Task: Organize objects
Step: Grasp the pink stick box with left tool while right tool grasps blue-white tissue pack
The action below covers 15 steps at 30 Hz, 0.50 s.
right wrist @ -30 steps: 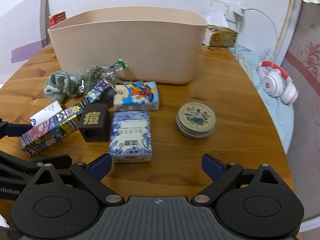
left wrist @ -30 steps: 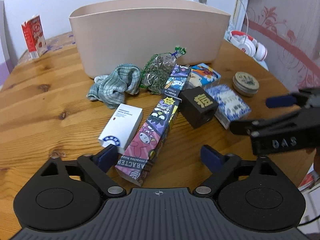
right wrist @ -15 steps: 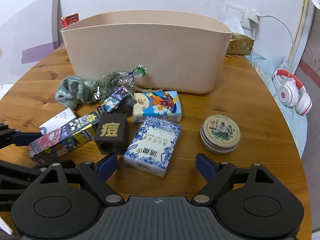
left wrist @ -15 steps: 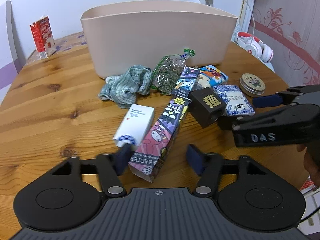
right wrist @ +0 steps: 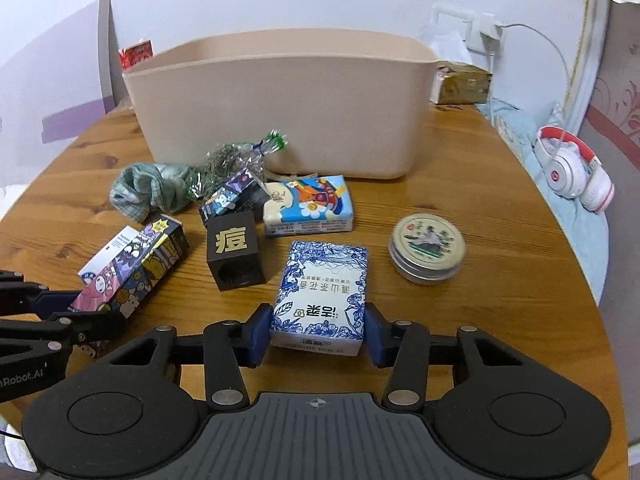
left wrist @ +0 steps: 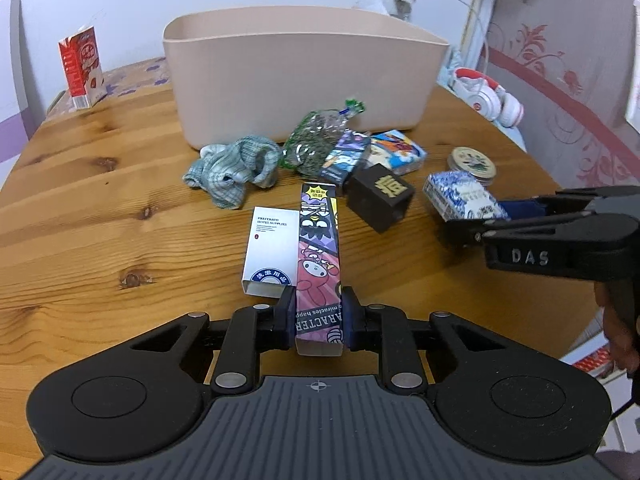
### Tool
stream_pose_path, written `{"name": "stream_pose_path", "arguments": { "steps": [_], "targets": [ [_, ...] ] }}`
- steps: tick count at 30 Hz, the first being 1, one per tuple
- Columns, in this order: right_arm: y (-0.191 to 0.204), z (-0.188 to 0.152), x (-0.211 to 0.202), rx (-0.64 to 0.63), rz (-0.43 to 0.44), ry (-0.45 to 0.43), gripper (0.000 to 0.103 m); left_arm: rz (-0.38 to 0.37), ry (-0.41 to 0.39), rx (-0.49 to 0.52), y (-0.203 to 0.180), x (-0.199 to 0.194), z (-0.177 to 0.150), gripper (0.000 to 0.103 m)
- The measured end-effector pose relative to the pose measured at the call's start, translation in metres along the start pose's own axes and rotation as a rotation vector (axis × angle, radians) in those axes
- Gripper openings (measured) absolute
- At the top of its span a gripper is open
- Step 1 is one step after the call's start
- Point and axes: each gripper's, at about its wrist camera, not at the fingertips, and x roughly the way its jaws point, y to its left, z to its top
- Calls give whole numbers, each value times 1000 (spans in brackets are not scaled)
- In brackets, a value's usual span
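My left gripper [left wrist: 317,316] is shut on the near end of a long cartoon-printed box [left wrist: 318,264], which lies on the wooden table [left wrist: 100,208]. My right gripper [right wrist: 316,334] is closed against both sides of a blue-and-white tissue pack [right wrist: 322,292], which rests on the table. A beige tub [right wrist: 280,104] stands at the back. In front of it lie a green cloth [right wrist: 148,190], a bag of dried herbs [right wrist: 230,160], a small purple box [right wrist: 230,196], a colourful tissue pack [right wrist: 308,204], a black cube [right wrist: 234,250], a round tin [right wrist: 426,248] and a white box [left wrist: 270,248].
A red carton [left wrist: 82,68] stands at the far left corner of the table. White and red headphones [right wrist: 572,168] lie on the bed to the right. A wall socket with a charger cable [right wrist: 486,32] is behind the tub. The table edge curves at the right.
Both grippers moved forward and closed: the left onto the long cartoon box, the right onto the blue-and-white tissue pack. The cartoon box now lies straight along the left gripper's line.
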Motion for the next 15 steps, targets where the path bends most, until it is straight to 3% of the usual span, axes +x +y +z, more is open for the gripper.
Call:
{"name": "stream_pose_path", "arguments": {
  "steps": [9, 10, 12, 14, 15],
  "targets": [
    [-5, -4, -14, 5, -1, -13, 45, 12, 16, -13, 2, 6, -10, 25],
    [-4, -5, -12, 3, 0, -8, 45, 14, 17, -12, 2, 5, -11, 29],
    [-2, -6, -9, -1, 2, 1, 45, 25, 25, -20, 2, 3, -13, 49],
    [0, -8, -7, -3, 4, 5, 45, 30, 25, -26, 3, -1, -17, 47],
    [1, -9, -7, -4, 5, 5, 45, 35, 23, -21, 3, -2, -18, 37]
  ]
}}
